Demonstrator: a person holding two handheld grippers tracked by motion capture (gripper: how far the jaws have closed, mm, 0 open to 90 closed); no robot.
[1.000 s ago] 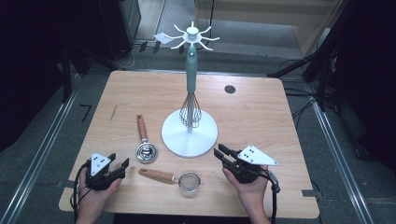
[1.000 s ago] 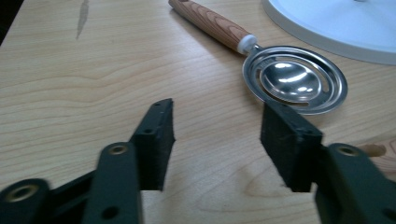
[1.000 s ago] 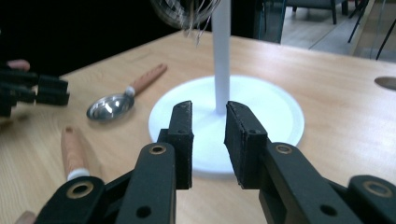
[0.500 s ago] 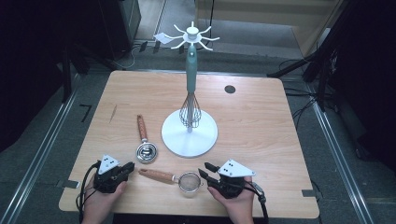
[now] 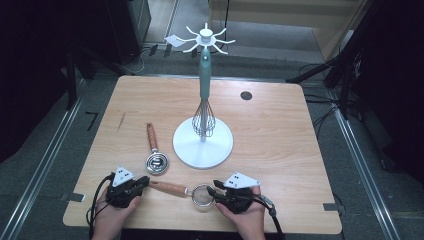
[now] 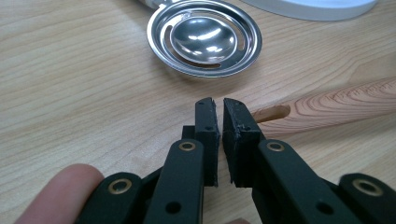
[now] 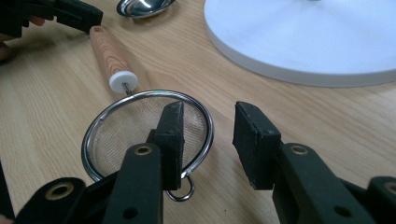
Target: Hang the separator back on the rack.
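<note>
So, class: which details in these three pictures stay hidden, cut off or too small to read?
- Strainer: part of its mesh sits behind the right tool's jaw, right gripper view.
- Whisk wires: too small to count, high view.
- White stand base: cut off by the top edge, left gripper view.

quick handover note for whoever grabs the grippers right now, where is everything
Left gripper: shut, empty, at the wooden handle end of the strainer.
Right gripper: open, one of its fingers over the strainer's mesh rim, not closed on it.
Egg separator lies flat on the table left of the white stand; whisk hangs on the stand.
Done: whisk hung. Left, probably: strainer and separator, neither lifted.
</note>
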